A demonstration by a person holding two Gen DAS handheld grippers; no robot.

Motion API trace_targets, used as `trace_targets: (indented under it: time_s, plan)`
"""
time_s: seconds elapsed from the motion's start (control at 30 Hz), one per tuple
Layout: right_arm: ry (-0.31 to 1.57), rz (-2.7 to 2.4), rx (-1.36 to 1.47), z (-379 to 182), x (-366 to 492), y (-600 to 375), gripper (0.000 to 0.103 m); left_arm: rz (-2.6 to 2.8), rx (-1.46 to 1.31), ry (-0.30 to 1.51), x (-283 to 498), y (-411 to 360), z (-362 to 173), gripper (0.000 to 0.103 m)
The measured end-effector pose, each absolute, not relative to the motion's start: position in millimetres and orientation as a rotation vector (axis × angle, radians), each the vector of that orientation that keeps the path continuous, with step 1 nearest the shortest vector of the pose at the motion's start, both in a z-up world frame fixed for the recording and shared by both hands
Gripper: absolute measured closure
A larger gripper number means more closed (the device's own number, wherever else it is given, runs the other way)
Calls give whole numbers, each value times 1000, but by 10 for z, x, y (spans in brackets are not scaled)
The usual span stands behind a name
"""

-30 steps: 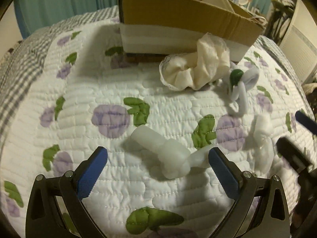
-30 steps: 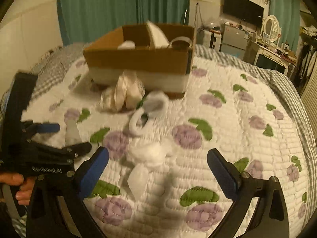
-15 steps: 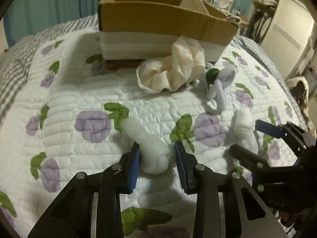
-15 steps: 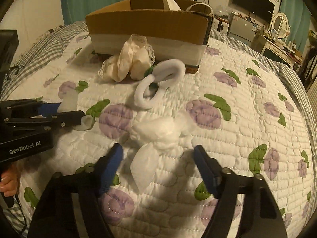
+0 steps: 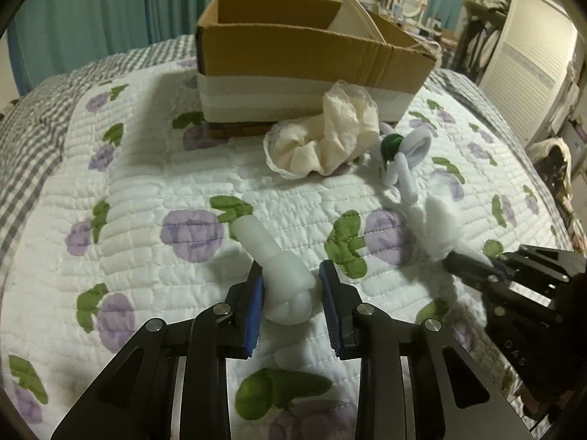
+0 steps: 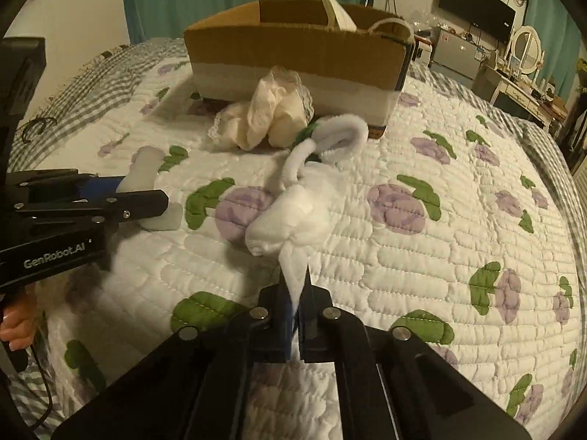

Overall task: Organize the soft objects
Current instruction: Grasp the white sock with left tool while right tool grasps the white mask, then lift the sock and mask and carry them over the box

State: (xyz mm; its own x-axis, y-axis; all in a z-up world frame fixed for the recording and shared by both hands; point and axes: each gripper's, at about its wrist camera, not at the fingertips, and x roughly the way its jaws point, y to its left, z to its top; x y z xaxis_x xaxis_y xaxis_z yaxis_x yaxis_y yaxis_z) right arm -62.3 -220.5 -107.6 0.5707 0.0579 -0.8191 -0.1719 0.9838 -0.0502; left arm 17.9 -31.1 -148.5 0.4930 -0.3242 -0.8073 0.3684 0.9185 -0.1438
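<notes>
We hold two soft items on the quilt point(image 5: 154, 198), near side of the box point(image 5: 293, 73). The left gripper point(image 5: 291, 306) has just closed on the white roll point(image 5: 282, 271): light, squashy, gripped at its thick end. The right gripper point(image 6: 295, 304), jaws pressed together, pinches the tail of the white bundle point(image 6: 293, 216); limp fabric, so lift slowly

Left gripper point(image 5: 290, 304): black angular linkage arms showing round silver screw heads at the joints; two fingers point(image 5: 255, 311) wearing ribbed blue pads. Body bearing white "GenRobot.AI" lettering on its side; a thin black cable trailing beneath the handle.

Right gripper point(image 6: 295, 308): matching black frame, silver screws gleaming along the arms, blue pad lining showing between the fingers.
</notes>
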Motion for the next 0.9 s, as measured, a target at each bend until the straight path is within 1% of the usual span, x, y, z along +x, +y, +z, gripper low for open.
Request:
trace_targets:
  time_s: [0.5,0.9]
  plan:
    - [805,146,-123,-530,-928,-2068,101,-338,27,893,62,45,-1167,74]
    - [658,130,-141,149,-1119,-2099,101,-305,51,708,-89,140,-575,74]
